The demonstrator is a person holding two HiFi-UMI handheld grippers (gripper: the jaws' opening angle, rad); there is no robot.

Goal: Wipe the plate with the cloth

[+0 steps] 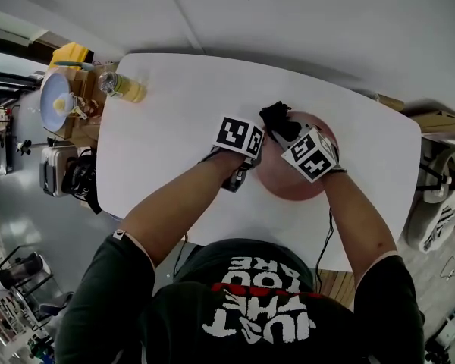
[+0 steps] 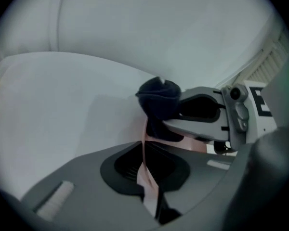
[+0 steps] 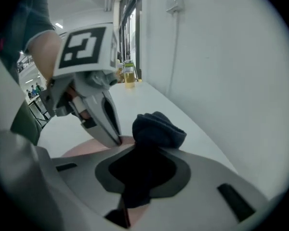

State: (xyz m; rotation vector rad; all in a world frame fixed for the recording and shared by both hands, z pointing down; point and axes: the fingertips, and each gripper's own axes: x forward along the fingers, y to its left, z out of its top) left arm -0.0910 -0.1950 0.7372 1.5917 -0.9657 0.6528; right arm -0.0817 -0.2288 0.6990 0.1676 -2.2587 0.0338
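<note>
A pink plate (image 1: 288, 180) lies on the right half of the white table (image 1: 174, 127). My left gripper (image 1: 259, 156) is at the plate's left rim and shut on it; in the left gripper view the thin pink rim (image 2: 145, 174) runs between the closed jaws of that gripper (image 2: 148, 182). My right gripper (image 1: 282, 127) is over the far part of the plate, shut on a dark navy cloth (image 1: 274, 116). The cloth (image 3: 156, 129) bunches out beyond my right gripper (image 3: 135, 186), just above the plate (image 3: 82, 148). It also shows in the left gripper view as a dark cloth ball (image 2: 159, 97).
A bottle of yellow liquid (image 1: 121, 87) lies at the table's far left corner, well away from the plate. Beyond the table's left edge stand a round white-and-yellow object (image 1: 58, 101) and other gear on the floor. A plain wall runs along the table's far side.
</note>
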